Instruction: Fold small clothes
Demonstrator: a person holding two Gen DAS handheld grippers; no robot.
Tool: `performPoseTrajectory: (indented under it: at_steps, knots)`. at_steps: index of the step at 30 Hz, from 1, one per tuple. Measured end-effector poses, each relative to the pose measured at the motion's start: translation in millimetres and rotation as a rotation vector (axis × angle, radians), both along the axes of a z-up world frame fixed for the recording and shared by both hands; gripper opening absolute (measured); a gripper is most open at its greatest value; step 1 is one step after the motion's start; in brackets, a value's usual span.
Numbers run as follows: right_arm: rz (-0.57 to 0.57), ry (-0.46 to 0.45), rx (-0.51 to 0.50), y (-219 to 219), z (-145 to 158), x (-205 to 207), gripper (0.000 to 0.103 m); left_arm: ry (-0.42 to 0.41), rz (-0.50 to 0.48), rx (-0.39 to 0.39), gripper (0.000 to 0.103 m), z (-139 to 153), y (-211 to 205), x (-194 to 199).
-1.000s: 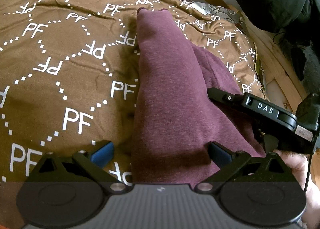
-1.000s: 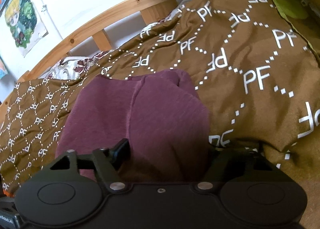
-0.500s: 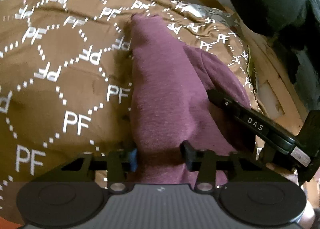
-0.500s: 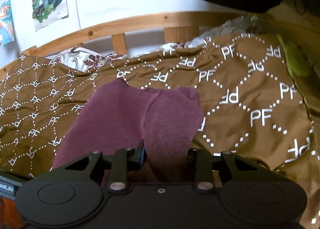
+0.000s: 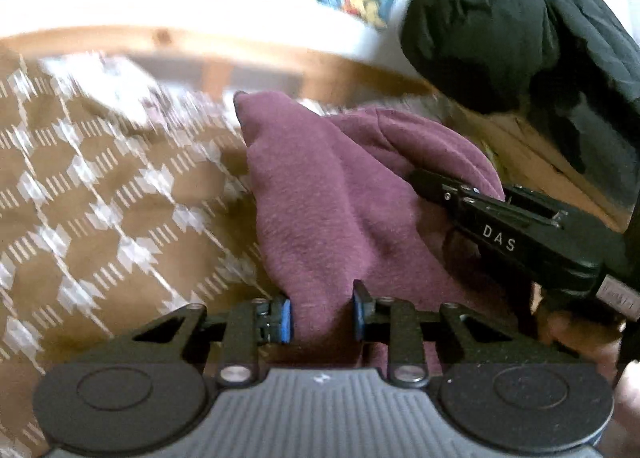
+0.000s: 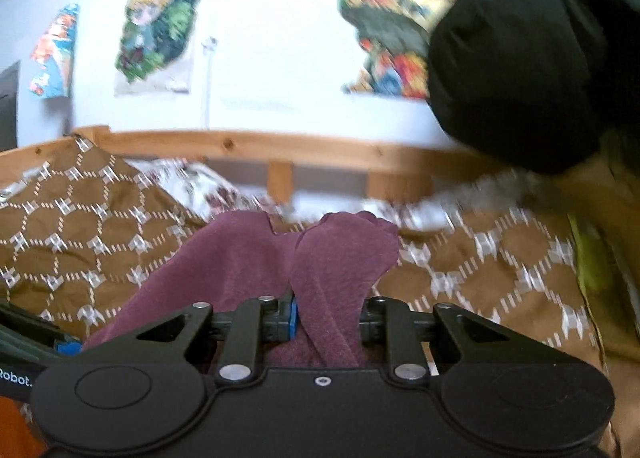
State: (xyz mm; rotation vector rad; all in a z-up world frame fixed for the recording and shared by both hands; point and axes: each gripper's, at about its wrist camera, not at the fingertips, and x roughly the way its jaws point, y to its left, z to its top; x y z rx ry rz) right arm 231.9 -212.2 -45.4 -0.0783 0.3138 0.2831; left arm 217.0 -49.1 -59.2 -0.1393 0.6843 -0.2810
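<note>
Garment (image 5: 320, 217) between the left gripper (image 5: 322, 318) fingers: plain maroon, fleecy texture, no print. Gripper body black, pads (image 5: 285, 320) blue; grey ribbed housing below. Right gripper (image 6: 328, 320) all black, one blue pad visible, same maroon cloth between its fingers. Bedspread (image 6: 100, 242) left and right of both grippers: brown with white dotted diamond lattice and white motifs. Bed frame (image 6: 280, 149) beyond: light pine. Wall white, multicolour posters (image 6: 160, 21). Black padded jacket (image 6: 532, 57) upper right.

A bedroom in a home. A brown patterned bedspread (image 6: 480, 270) covers a bed with a wooden rail (image 6: 280, 147). Colourful posters (image 6: 156, 25) hang on the white wall.
</note>
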Motion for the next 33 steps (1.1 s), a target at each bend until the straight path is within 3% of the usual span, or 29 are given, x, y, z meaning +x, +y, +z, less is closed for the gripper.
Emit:
performPoseTrajectory:
  at_steps: [3, 6, 10, 14, 17, 20, 22, 26, 27, 33]
  knots:
    - [0.046, -0.022, 0.015, 22, 12, 21, 0.023, -0.059, 0.075, 0.077, 0.031, 9, 20, 11]
    - [0.096, -0.027, 0.029, 48, 11, 46, 0.023, -0.044, 0.159, 0.062, 0.032, 6, 43, 23]
    - [0.146, 0.011, 0.034, 81, -3, 77, 0.023, 0.026, 0.262, 0.034, 0.032, -12, 68, 43]
    - [0.155, 0.071, 0.034, 93, -33, 95, 0.023, 0.146, 0.288, -0.005, 0.034, -37, 75, 57]
    - [0.119, 0.134, 0.079, 83, -55, 104, 0.025, 0.170, 0.296, -0.002, 0.037, -46, 73, 59]
    - [0.098, 0.178, 0.174, 65, -66, 108, 0.035, 0.166, 0.299, 0.027, 0.042, -45, 69, 59]
    - [0.097, 0.181, 0.185, 60, -66, 108, 0.043, 0.175, 0.312, 0.019, 0.047, -47, 71, 59]
    - [0.089, 0.175, 0.169, 58, -64, 102, 0.053, 0.201, 0.340, -0.055, 0.053, -46, 80, 54]
    - [0.079, 0.176, 0.155, 58, -63, 99, 0.060, 0.204, 0.344, -0.077, 0.055, -45, 84, 52]
    - [0.039, 0.147, 0.120, 49, -50, 79, 0.082, 0.186, 0.358, -0.110, 0.083, -34, 87, 40]
